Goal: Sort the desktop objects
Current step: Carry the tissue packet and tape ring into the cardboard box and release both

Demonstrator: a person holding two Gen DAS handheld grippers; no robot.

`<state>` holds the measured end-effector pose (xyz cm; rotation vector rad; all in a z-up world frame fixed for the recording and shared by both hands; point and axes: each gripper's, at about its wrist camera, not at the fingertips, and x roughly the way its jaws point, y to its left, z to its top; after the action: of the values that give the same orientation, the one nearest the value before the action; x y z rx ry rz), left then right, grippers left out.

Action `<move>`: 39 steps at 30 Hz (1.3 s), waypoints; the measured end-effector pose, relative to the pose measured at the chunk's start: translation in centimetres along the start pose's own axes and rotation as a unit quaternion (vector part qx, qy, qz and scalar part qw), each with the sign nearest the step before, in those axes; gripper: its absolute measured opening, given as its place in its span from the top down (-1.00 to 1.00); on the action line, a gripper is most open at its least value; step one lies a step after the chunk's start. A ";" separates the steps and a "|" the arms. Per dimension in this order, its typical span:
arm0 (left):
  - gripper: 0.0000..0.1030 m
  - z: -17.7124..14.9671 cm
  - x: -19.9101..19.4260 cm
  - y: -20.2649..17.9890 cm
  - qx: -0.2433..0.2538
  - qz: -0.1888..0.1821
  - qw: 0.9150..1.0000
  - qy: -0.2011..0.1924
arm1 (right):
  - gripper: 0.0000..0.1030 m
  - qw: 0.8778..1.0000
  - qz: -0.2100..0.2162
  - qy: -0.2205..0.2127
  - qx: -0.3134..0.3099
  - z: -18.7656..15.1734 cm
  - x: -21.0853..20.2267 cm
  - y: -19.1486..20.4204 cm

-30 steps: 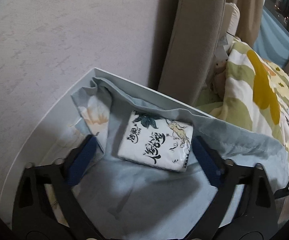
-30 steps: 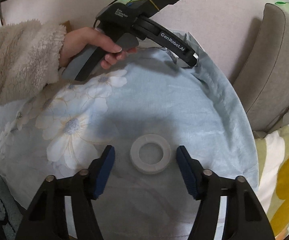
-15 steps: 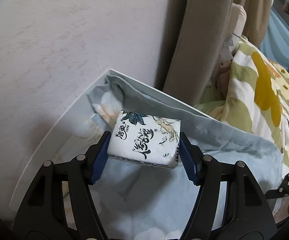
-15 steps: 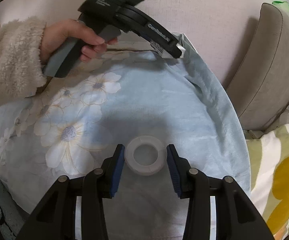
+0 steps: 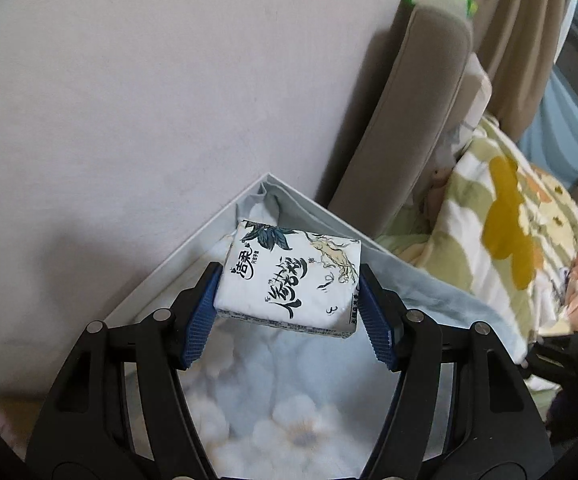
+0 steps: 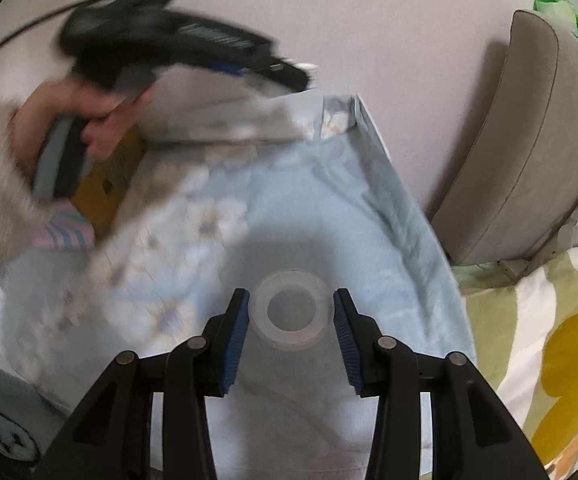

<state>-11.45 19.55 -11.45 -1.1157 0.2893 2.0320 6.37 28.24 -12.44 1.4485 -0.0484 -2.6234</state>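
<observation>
Between the blue pads of the left gripper (image 5: 287,312), a white paper tissue pack with black writing and leaf drawings (image 5: 289,278) is gripped by its two short ends and is held up above the pale blue flowered cloth (image 5: 273,400) on the counter. Between the fingers of the right gripper (image 6: 291,318), a clear round roll of tape (image 6: 291,308) is squeezed on both sides; whether it is lifted off the cloth cannot be told. The picking-up step seems to be in hand for both things. Next, each thing would likely need to be carried to its sorting place, which is not seen.

Ahead of the left fingers, the white raised edge of the counter (image 5: 309,200) and a folded-up cloth corner are seen. Off to the right of the fingers, a grey padded chair back (image 5: 417,112) stands close by. Nothing is seen blocking the way.
</observation>
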 end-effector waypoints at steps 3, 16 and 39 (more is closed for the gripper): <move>-0.21 -0.4 -3.4 0.1 -0.007 0.011 1.000 -0.003 | 0.24 1.000 0.003 0.002 -0.018 3.3 -0.2 0.5; -0.21 -6.7 -17.1 6.2 -0.132 0.124 0.983 -0.025 | 0.24 0.982 0.095 -0.007 -0.163 13.4 0.7 10.4; -0.21 -22.1 -26.0 16.8 -0.338 0.245 0.908 -0.032 | 0.24 0.929 0.195 0.106 -0.295 16.0 7.6 29.0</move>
<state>-2.13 -17.00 -6.51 -1.4877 -0.2229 2.7226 -7.91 -2.19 -7.39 1.3168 0.3979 -1.9169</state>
